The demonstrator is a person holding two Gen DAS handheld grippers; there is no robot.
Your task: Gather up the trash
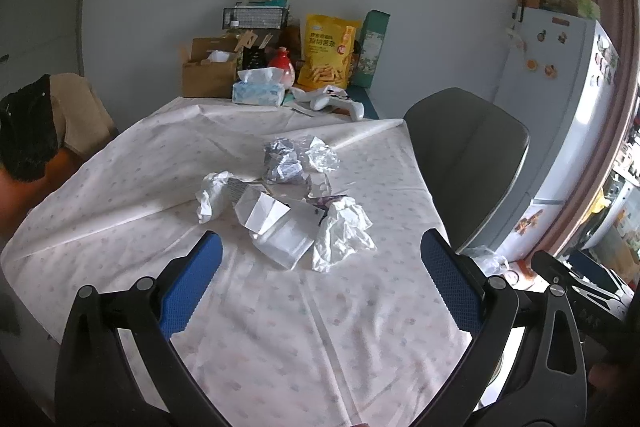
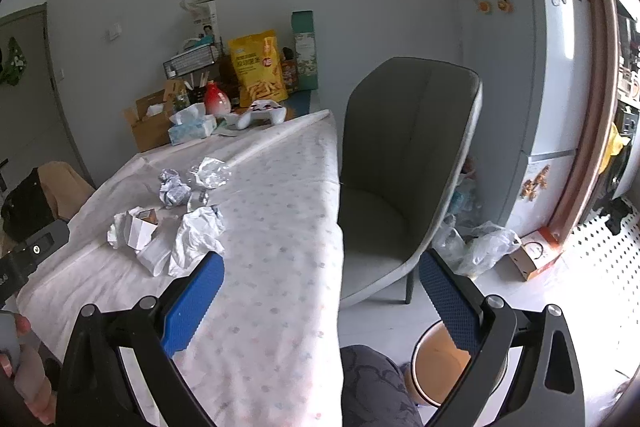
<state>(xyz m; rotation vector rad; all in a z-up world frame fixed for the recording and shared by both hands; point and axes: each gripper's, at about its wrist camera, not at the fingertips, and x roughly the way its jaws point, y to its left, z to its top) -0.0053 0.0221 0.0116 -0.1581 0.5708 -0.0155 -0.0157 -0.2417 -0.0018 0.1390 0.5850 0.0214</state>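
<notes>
A heap of trash lies mid-table on the dotted cloth: a crumpled white tissue (image 1: 344, 233), a folded white paper box (image 1: 276, 227), another tissue wad (image 1: 210, 193) and crumpled silvery wrappers (image 1: 286, 161). The heap also shows in the right wrist view (image 2: 172, 223). My left gripper (image 1: 320, 255) is open and empty, hovering just short of the heap. My right gripper (image 2: 320, 279) is open and empty, above the table's right edge. An orange-lined round bin (image 2: 440, 363) stands on the floor below it.
A grey chair (image 2: 404, 167) stands at the table's right side. At the far end are a tissue box (image 1: 258, 93), a cardboard box (image 1: 208, 73), a yellow snack bag (image 1: 330, 53) and a white controller (image 1: 340, 103). A fridge (image 2: 532, 67) stands right; plastic bags (image 2: 484, 247) lie on the floor.
</notes>
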